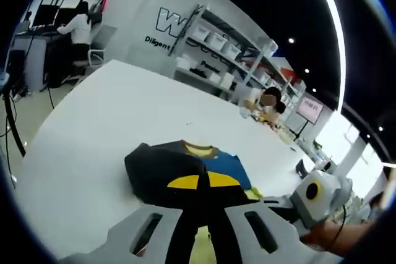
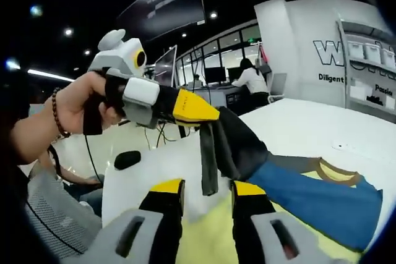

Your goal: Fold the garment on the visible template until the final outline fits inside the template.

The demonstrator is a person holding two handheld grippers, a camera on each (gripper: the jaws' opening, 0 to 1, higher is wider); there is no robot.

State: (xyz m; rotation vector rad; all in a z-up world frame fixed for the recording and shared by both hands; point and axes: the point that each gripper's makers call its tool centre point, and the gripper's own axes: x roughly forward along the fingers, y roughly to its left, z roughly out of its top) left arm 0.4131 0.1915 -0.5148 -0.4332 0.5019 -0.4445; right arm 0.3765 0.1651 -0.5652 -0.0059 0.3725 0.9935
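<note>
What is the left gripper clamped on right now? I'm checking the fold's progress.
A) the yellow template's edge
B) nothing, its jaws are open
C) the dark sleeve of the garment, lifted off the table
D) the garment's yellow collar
C: in the right gripper view the left gripper pinches the dark sleeve of the garment, raised above the white table and yellow template.

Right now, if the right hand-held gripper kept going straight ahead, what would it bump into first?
Probably the dark sleeve end of the blue and black garment, which hangs just ahead of the right hand-held gripper and its open jaws, pinched by the left hand-held gripper. Depth is hard to judge here.
</note>
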